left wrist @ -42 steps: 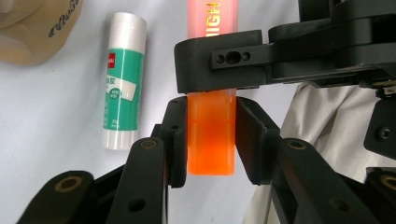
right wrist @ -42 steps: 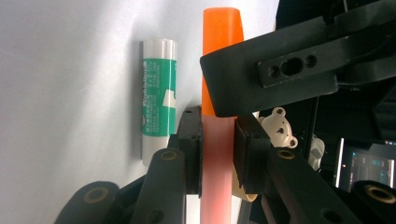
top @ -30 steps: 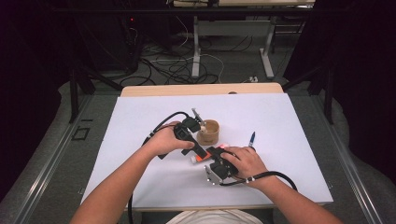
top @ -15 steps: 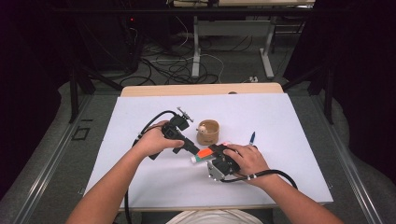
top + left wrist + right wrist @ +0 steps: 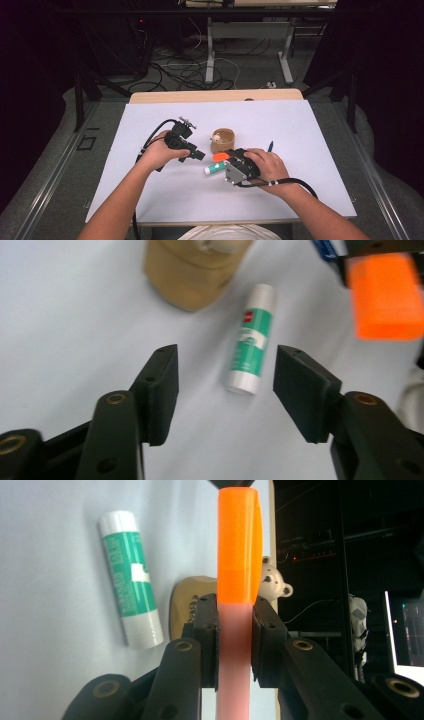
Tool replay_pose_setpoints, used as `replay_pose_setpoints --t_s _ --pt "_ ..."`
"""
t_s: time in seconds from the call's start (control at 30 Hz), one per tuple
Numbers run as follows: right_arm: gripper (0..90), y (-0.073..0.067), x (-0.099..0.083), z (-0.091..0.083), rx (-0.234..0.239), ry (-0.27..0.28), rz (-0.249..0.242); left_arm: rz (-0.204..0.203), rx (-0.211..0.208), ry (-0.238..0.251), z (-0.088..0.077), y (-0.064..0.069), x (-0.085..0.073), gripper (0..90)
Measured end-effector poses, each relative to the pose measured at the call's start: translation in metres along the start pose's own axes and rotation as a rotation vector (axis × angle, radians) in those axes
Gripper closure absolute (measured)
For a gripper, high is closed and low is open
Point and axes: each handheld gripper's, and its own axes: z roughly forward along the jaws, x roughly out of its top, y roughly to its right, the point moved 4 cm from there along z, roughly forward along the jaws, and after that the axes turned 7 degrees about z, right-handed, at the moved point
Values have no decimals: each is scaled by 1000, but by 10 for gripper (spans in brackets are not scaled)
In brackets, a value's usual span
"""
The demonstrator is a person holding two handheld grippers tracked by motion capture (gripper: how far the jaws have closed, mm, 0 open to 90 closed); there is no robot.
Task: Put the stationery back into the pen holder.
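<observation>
Orange plastic is sitting clamped in my right gripper (image 5: 235, 625): a highlighter-like marker (image 5: 238, 550) with a bright orange cap and a paler, pinkish barrel, its long axis running straight out along the jaws and its capped end sticking out beyond them. I am holding it just above the white table (image 5: 150, 190), right beside the glue stick (image 5: 250, 337), which I am taking as my landmark.

The glue stick is lying flat on the table, a smooth round tube with a green-and-white label and white ends. In the left gripper view its long axis is running away from my left gripper (image 5: 226, 387), nearly in line with the jaws, and its near end is lying roughly level with the fingertips, between them but below them. My left fingers (image 5: 162, 390) have just been opening; they are standing moderately wide, touching nothing. To my eye, this is the hand placed to come down on the tube, since the right one is occupied.

Beyond the glue stick, close by, a tan cap-shaped holder (image 5: 222, 140) with a small pale bear figure (image 5: 272, 582) is resting. To the right of the glue stick in the high view, a blue pen (image 5: 270, 146) is lying on the table past my right hand.
</observation>
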Motion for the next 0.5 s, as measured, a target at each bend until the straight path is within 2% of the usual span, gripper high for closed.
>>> replay_pose_setpoints --t_s 0.07,0.1,0.17,0.2,0.3,0.5 --pt "769 4 0 1 -1 17 21 9 39 17 -2 -5 -2 419" --pt "769 4 0 1 -2 18 57 5 52 32 -2 -6 -2 414" --pt "769 9 0 2 3 32 60 17 86 53 -2 -9 -3 399" --pt "769 9 -1 1 2 24 90 19 103 54 -3 -10 -3 393" --pt "769 15 -1 2 17 42 129 27 142 83 -3 -11 -3 371" --pt "769 30 -4 6 24 84 269 35 180 153 -2 -13 -3 341"
